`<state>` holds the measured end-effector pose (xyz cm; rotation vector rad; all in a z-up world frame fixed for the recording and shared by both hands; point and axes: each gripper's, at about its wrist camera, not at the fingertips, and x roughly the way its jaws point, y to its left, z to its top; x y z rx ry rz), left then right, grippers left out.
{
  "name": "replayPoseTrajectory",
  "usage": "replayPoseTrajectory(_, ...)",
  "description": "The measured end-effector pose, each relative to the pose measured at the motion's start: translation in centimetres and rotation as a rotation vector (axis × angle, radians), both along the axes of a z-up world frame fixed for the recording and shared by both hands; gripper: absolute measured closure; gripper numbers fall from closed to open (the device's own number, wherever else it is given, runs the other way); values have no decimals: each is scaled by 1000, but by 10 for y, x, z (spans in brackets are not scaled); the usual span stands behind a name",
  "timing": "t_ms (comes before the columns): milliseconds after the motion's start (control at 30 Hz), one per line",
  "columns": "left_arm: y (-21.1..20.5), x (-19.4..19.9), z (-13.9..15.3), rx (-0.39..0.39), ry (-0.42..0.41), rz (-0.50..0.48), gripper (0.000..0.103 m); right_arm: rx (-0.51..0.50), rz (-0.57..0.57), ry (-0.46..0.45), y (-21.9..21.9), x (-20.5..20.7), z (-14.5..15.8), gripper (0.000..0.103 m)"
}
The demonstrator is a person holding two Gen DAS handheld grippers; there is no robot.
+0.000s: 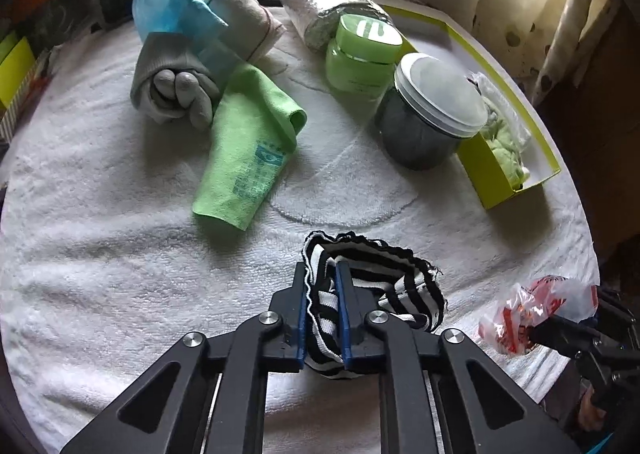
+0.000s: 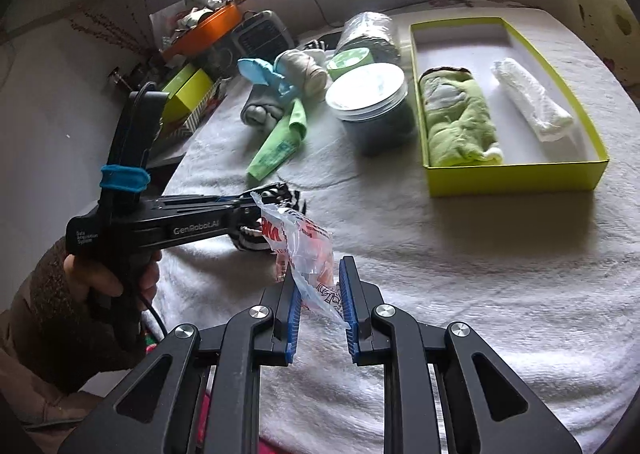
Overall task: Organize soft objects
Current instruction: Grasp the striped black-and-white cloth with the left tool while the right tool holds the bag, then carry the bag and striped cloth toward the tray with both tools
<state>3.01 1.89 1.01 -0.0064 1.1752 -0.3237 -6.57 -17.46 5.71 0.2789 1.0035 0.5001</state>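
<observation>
Closest to you, your left gripper (image 1: 322, 274) is clamped tight on the striped sock (image 1: 384, 286), which lies crumpled on the white towel (image 1: 100, 294); the blue pads pinch its near-left fold, and the rest of the fabric spills away toward two o'clock from the pads.

Just beside it, your right gripper (image 2: 318, 286) stands at a narrow gap with the crinkly packet (image 2: 300, 246) between its pads. The left pad touches the plastic; whether the right pad presses it too is hard to tell through the clear film, though the packet looks lifted off the towel, so you probably have it.

The relation that matters is the yellow-green box (image 2: 516, 177). From your right gripper it sits at about one o'clock, with bare towel between. Its long axis runs away from you, near end at five o'clock and far end at eleven. A rolled green cloth (image 2: 460, 121) and a white roll (image 2: 532, 101) already lie along that axis, with a free lane between them. Your right hand is the nearer one; from your left gripper the box lies farther out at two o'clock, behind the grey jar (image 1: 432, 109).

Farthest off, at eleven o'clock from the left gripper, the green cloth (image 1: 248, 157), the grey glove (image 1: 172, 89) and the blue mask (image 1: 168, 13) wait in a heap.
</observation>
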Motion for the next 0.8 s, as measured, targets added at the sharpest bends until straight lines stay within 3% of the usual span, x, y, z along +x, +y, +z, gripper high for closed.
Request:
replayPoseTrajectory(400,15,-9,45,-17,-124,27,95,-4,-13,-30,3,7,11,84)
replayPoseTrajectory(800,-3,1,107,-57,-247,-10,95,-14,-58,-94,-13,33,42,84)
